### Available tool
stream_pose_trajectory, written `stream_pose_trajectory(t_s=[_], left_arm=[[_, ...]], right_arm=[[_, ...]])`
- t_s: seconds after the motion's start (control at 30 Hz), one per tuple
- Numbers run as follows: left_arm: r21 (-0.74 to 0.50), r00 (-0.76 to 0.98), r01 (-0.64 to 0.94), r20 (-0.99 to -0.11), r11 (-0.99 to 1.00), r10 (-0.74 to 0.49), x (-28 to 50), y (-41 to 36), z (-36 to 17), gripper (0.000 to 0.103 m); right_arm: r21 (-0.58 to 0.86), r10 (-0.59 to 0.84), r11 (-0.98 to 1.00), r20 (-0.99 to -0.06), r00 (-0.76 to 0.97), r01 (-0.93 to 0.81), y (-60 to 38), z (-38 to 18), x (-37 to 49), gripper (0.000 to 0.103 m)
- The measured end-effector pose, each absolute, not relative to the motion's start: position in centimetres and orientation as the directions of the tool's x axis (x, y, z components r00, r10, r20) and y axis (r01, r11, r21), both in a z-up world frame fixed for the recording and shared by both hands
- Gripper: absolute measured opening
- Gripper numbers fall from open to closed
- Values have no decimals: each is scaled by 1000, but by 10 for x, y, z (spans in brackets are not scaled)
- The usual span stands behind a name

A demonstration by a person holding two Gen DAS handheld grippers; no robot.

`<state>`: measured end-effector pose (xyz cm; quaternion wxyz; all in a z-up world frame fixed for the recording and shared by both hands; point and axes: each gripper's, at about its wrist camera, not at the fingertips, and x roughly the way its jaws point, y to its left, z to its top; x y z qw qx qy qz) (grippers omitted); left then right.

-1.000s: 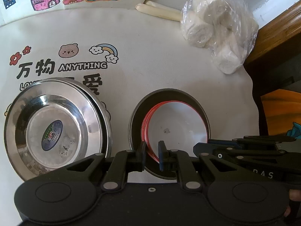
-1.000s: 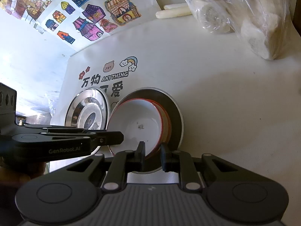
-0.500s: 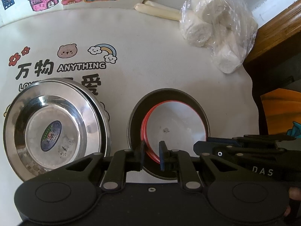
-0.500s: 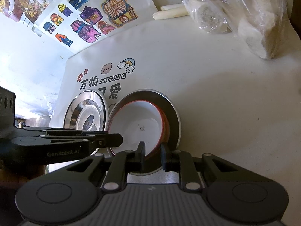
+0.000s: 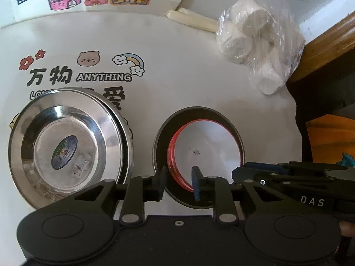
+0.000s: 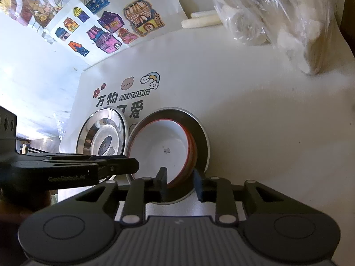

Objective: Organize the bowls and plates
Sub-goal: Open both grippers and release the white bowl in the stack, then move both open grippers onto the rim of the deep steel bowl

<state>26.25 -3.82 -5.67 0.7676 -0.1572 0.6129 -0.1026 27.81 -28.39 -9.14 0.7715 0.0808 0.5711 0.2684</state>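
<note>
Both tools, left (image 5: 178, 182) and right (image 6: 180, 184), have just been spreading off the red-rimmed white bowl (image 5: 207, 148); lift them straight up so it stays nested in the steel bowl (image 5: 160, 133).

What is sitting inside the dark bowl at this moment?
Inside the dark bowl sit white bowls with red rims, nested; several red edges show at one side. Their exact count is unclear, and the dark bowl's floor is covered by them.
</note>
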Motion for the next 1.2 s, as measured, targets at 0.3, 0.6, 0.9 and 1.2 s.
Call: stream_pose_trajectory(t_s=[0.3,0.6,0.9,1.2], left_arm=[[-374,290,-97,-897,922,-333,249,-30,-46,56],[-392,338,-195,-887,899,-314,227,-22,-48,93],[-452,372,-345,-871,822,-322,203,-15,-58,102],[-379,313,-468,-916,799,-251,187,-12,-72,102]], right_arm=[[425,518,833,-825,227,-356,-297,-83,276,48],[397,517,818,-825,227,-417,-305,-76,276,76],[368,500,811,-839,213,-455,-315,-79,275,101],[336,460,840,-857,232,-425,-325,-90,271,103]])
